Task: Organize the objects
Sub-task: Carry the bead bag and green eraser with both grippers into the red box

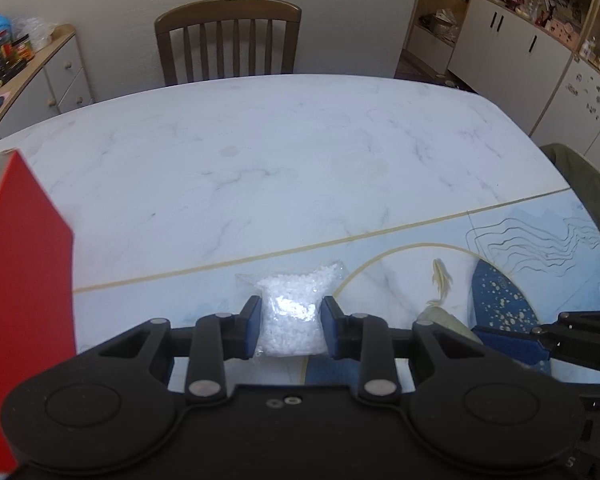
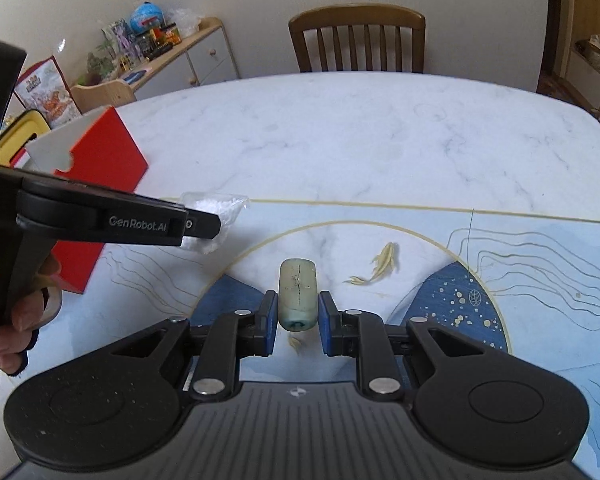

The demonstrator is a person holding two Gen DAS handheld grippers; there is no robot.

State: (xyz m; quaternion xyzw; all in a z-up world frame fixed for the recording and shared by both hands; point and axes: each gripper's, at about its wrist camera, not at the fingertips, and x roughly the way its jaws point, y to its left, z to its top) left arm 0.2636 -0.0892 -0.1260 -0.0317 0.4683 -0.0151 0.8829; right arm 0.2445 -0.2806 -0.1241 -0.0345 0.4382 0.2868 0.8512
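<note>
Plainly, the weak spot is the bag (image 1: 290,312): soft, slippery plastic full of white grains, lying just right of the red box (image 1: 24,300), and the left gripper (image 1: 290,326) has its blue pads on both sides of it. Whether they already pinch it or only flank it I cannot tell; a shallow bite would let the film slide out or sag on lifting. The right gripper (image 2: 298,318) straddles the near end of a pale cylinder (image 2: 297,296) (well right of the box, on the mat's circle); its jaws show slim gaps each side, so it looks released, and a round body could roll away on closing. Both tools are held low and nearly level, side by side, a hand (image 2: 8,312) gripping the left handle.
</note>
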